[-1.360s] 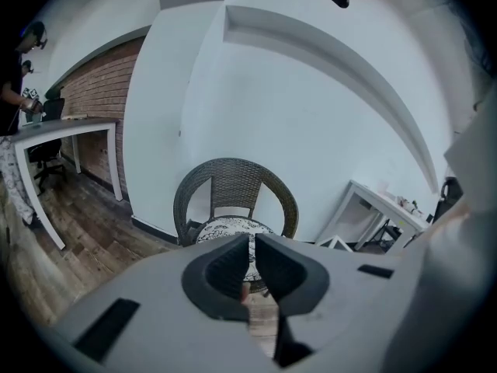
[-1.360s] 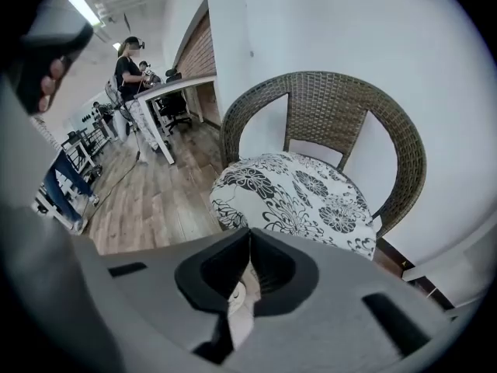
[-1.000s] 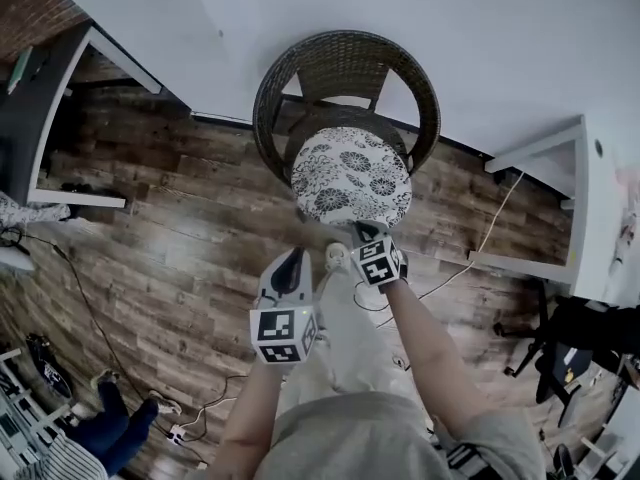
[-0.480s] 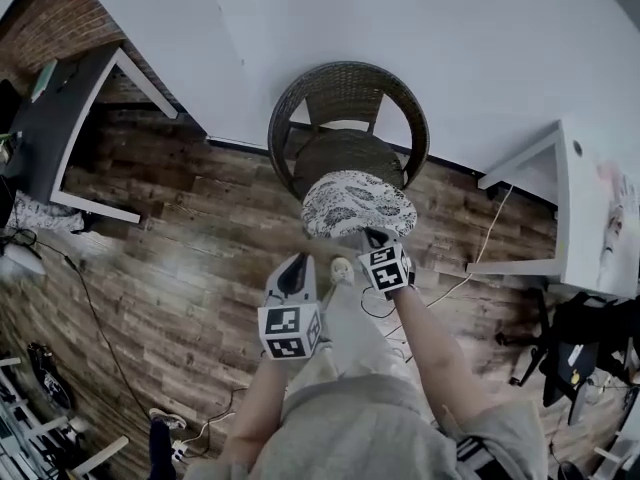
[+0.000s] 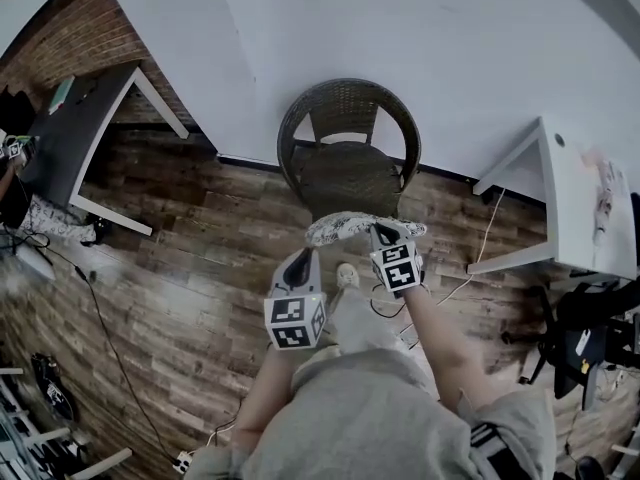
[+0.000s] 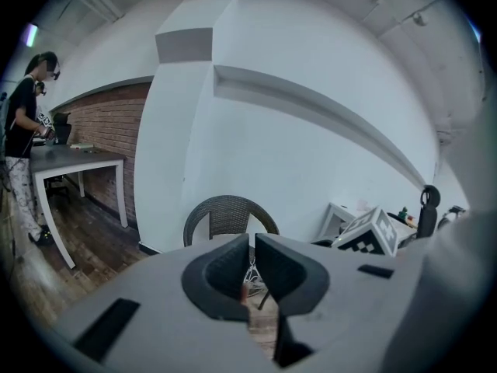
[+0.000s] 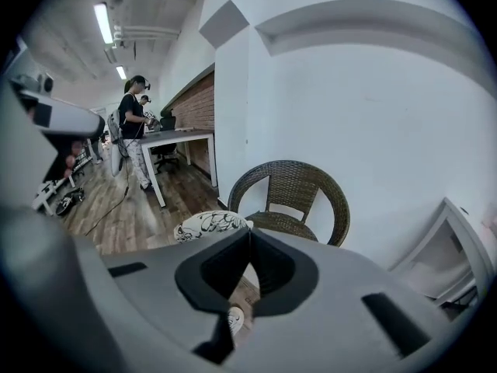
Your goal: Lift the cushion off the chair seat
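Note:
The round white cushion with a black flower print [image 5: 352,227] hangs off the seat, seen almost edge-on in the head view. My right gripper [image 5: 383,230] is shut on its near edge. In the right gripper view part of the cushion [image 7: 206,224] shows just left of the closed right gripper [image 7: 250,241]. The dark wicker chair [image 5: 348,163] stands against the white wall with its seat bare. My left gripper [image 5: 300,260] hovers at the cushion's left end, apart from it. In the left gripper view the left gripper [image 6: 251,245] has its jaws together with only a thin slit and nothing in them.
A white table [image 5: 585,203] stands to the right and a dark desk [image 5: 75,133] to the left. A cable [image 5: 488,230] runs over the wood floor. My shoe [image 5: 347,275] is under the cushion. A person [image 7: 132,130] stands by the desk.
Both grippers rose. The cushion came up off the seat with the right gripper and tipped from flat to nearly edge-on. The seat now shows bare.

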Demonstrator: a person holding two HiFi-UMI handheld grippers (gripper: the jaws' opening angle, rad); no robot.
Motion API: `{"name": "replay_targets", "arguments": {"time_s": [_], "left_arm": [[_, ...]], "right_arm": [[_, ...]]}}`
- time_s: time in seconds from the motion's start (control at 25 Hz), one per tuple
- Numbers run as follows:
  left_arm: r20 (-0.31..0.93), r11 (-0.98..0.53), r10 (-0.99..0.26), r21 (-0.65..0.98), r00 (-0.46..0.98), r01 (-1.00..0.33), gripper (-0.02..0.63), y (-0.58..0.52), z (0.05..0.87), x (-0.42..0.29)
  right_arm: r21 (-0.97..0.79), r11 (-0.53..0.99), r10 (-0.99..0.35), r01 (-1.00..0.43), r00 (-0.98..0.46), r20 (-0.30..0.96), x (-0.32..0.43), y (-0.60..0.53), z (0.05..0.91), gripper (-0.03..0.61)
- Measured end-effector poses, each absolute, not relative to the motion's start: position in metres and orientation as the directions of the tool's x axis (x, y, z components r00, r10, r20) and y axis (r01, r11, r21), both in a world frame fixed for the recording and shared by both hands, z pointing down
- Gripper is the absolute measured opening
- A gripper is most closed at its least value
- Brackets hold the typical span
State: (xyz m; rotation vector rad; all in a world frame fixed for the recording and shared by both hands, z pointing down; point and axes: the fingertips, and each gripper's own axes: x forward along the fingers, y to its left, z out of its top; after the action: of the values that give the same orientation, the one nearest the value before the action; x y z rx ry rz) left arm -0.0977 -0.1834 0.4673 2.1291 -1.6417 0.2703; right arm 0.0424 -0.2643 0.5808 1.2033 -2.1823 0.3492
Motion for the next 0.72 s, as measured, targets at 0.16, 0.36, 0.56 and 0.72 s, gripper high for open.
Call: {"name": "replay_targets", "arguments": {"time_s": [0.16, 0.36, 0.56, 0.72], "left_arm": [[0.378, -0.219, -0.881, 0.203, 0.283, -0.954, 0.025, -0.160, 0.451, -0.103], [0.353, -0.231, -0.890, 0.193, 0.287, -0.954, 0.025, -0.129, 0.437, -0.105], [0.333, -0.238, -0.898, 0.181, 0.287, -0.954, 0.025, -0.096, 0.425, -0.103], [0.319, -0.243, -0.904, 0.169, 0.286, -0.955, 0.025, -0.069, 0.419, -0.107]], "right_arm": [[0.076, 0.540, -0.707, -0.838, -0.402, 0.581, 0.041, -0.239, 0.548, 0.006], [0.090, 0.539, -0.738, -0.837, -0.418, 0.529, 0.042, -0.199, 0.513, 0.006], [0.080, 0.542, -0.758, -0.836, -0.446, 0.476, 0.044, -0.155, 0.483, 0.006], [0.072, 0.536, -0.777, -0.841, -0.458, 0.432, 0.043, -0.125, 0.464, 0.006]]}}
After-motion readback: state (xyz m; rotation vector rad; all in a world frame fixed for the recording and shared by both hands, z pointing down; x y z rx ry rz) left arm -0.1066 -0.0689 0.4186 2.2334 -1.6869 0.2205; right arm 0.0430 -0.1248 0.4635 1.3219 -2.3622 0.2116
